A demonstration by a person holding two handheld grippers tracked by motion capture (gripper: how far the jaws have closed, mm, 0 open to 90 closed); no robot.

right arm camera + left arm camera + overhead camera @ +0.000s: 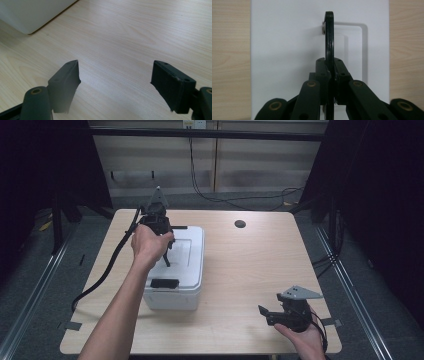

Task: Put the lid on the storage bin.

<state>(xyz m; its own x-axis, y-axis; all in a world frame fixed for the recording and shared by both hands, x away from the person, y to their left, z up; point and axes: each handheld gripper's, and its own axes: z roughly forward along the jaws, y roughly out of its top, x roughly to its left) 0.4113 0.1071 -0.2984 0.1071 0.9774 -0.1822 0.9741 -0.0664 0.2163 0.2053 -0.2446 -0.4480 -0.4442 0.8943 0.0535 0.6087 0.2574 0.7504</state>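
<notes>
On the left half of the table (250,270) sits the white box (192,292); our left gripper (329,72) clamps its black lid handle (329,32). We should lift straight up, steadily. Our right gripper (115,82) waits released, near right.

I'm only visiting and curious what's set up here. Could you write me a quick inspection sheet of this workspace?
Surface: light wooden table with a dark round hole near its far edge.
Job's things: white lidded box; its black handle stands upright.
Clutter: nothing seen.
Grippers: left tool shut on the handle; right tool open, apart from the box.
Cables: black cable trails off the table's left; more on the floor behind.
Surroundings: dark curtains, pale panelled wall.
</notes>
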